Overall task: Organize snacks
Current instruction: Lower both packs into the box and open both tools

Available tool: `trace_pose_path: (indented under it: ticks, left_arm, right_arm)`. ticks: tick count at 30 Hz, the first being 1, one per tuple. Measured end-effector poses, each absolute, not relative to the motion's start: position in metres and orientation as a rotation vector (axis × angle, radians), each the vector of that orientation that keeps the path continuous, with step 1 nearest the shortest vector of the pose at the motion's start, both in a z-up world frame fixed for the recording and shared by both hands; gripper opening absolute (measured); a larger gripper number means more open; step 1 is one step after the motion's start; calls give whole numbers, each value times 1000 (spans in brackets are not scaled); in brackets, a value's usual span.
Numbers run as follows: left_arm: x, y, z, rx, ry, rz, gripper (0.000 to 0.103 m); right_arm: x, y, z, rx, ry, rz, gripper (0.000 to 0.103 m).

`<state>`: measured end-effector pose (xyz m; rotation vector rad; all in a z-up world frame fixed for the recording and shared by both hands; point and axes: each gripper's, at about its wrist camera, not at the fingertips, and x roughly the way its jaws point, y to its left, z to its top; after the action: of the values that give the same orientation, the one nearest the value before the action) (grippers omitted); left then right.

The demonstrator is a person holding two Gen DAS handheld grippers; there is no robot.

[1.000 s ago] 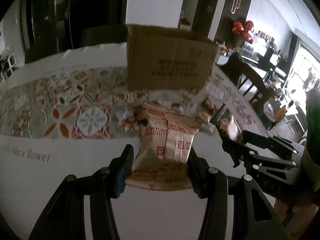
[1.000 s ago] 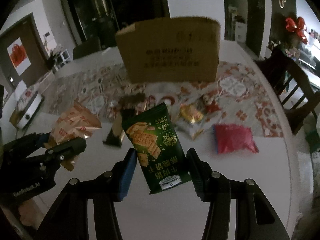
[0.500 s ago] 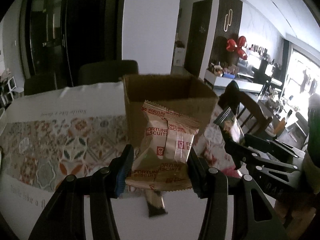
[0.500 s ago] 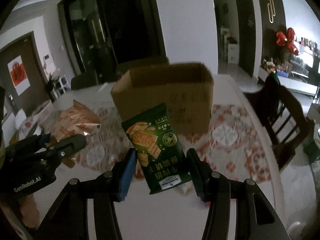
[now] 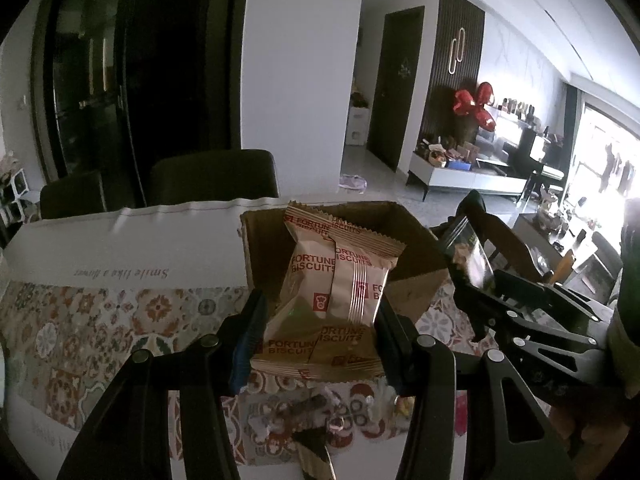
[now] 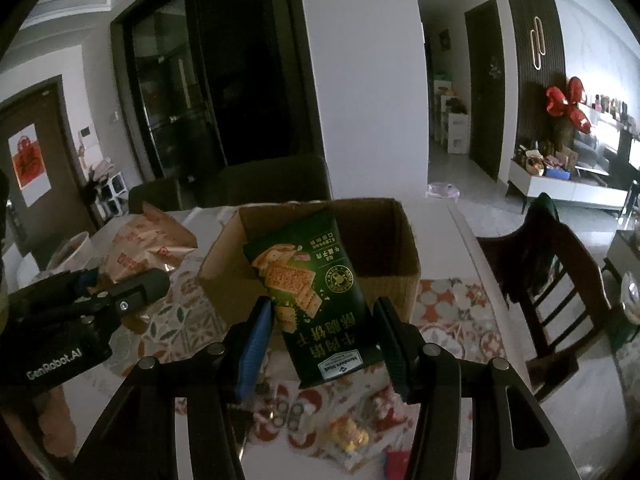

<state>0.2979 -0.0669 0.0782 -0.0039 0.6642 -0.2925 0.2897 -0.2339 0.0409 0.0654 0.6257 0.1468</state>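
Observation:
My left gripper [image 5: 320, 340] is shut on a tan Fortune Biscuits packet [image 5: 332, 300] and holds it high, just in front of the open cardboard box [image 5: 260, 248]. My right gripper [image 6: 324, 344] is shut on a dark green cracker packet [image 6: 312, 300], also raised before the same box [image 6: 400, 248]. The right gripper and its green packet [image 5: 470, 258] show at the right of the left wrist view. The left gripper's black body and its tan packet [image 6: 140, 244] show at the left of the right wrist view.
Small loose snacks [image 5: 320, 408] lie on the patterned tablecloth [image 5: 80, 328] below the grippers; a yellow one [image 6: 348, 434] and a red one [image 6: 396, 462] show too. Dark chairs [image 5: 212, 178] stand behind the table, and a wooden chair [image 6: 560, 280] to the right.
Both grippers have risen with their packets and moved toward the box; its open top now shows, and the loose snacks have dropped low in both views.

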Motion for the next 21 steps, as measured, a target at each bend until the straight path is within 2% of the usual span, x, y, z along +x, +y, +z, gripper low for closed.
trace_pose_path:
  ticks: [9,17,18,20,21]
  left_arm:
    - [353,-75,81,-10,742,-320,51]
    - [400,-83,62,-23,849,-337,52]
    - [406,-84,58,-20,859,-339,54]
    - [411,-86,54,-7,873,-344,66]
    - [413,-87,52,2,876,-341,69]
  right_arm:
    - [342,-237,51,65,673,152,52]
    - [386,-244,41,62,734,169,52]
    - [390,-244,38,61,740,163,52]
    - [396,-247,35,57,746,161,53]
    - [397,-247,33,59,747,155,53]
